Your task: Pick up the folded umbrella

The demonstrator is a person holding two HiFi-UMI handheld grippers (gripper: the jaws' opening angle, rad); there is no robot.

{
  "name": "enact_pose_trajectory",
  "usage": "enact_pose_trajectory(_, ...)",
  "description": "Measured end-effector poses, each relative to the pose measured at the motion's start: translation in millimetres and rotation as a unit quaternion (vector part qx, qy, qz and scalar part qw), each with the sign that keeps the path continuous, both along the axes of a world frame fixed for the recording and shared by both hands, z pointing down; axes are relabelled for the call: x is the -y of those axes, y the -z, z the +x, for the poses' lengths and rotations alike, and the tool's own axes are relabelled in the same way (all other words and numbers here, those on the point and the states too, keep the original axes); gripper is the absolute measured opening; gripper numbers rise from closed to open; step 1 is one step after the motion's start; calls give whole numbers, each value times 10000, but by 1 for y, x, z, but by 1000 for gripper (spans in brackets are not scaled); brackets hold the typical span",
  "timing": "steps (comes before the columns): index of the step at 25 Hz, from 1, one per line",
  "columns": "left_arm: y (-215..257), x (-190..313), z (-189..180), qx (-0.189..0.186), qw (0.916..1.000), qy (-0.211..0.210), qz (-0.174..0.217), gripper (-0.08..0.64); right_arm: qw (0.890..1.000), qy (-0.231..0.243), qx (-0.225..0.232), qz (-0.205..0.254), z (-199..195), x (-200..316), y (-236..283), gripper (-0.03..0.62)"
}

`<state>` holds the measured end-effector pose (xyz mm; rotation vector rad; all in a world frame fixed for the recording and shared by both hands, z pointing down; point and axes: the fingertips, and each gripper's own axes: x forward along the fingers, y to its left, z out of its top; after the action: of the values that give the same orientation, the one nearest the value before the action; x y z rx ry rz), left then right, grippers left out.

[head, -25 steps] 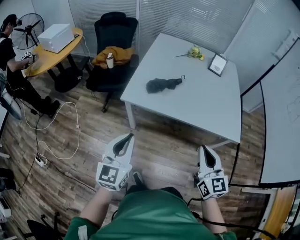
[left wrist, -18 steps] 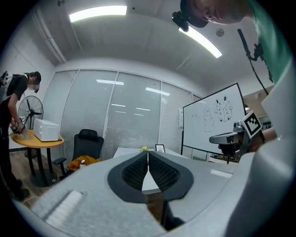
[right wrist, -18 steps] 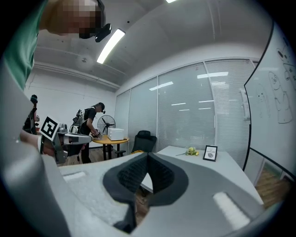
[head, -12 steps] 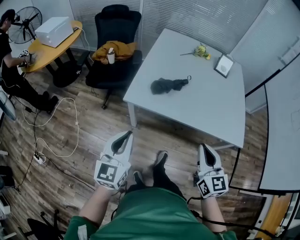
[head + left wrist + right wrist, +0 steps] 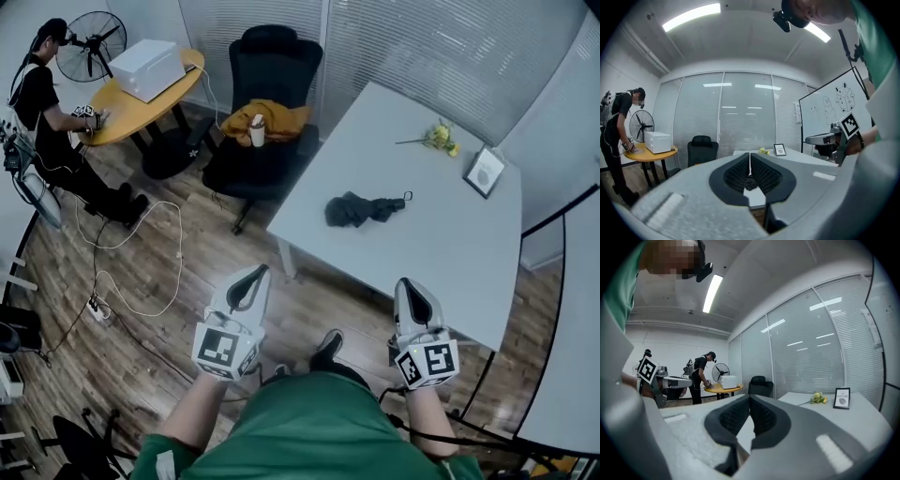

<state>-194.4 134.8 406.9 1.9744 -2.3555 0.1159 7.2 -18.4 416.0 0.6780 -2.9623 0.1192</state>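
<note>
The folded black umbrella [image 5: 361, 208] lies on the white table [image 5: 431, 253], near its left half, handle loop pointing right. Both grippers are held level over the wooden floor, short of the table's near edge and well apart from the umbrella. My left gripper [image 5: 255, 273] [image 5: 750, 154] is shut with nothing between its pads. My right gripper [image 5: 406, 284] [image 5: 750, 398] is also shut and empty, close to the table's front edge. The right gripper view shows the tabletop stretching ahead.
Yellow flowers [image 5: 439, 138] and a small picture frame [image 5: 486, 172] sit at the table's far side. A black office chair [image 5: 267, 103] with an orange cloth stands left of the table. Cables [image 5: 131, 253] trail on the floor. A person [image 5: 42, 103] works at a round yellow table [image 5: 141, 108].
The table and umbrella have drifted right and lower in the head view, closer to me. Both grippers have stayed shut and in front of my body as I walk forward.
</note>
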Motion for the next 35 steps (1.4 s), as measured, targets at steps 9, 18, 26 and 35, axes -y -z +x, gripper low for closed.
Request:
enact_pose_trajectory(9,9,104,10,287,9993,36,-225,14,9996,69,210,-201,10,104,-6,3)
enact_pose_trajectory(18,5,179,28,421,9977,-335,-410,15,9988,-266,245,-326,35,163,-14,3)
enact_pose_trajectory(26,-21,235,10,321,9936,-906,-598,15,9960,-816,1,-378,37,190,-25,3)
enact_pose_trajectory(35,-84,309,-21,84,9681,-2201,-1197,105,9802,-1944,-175,-347,18,194,-25,3)
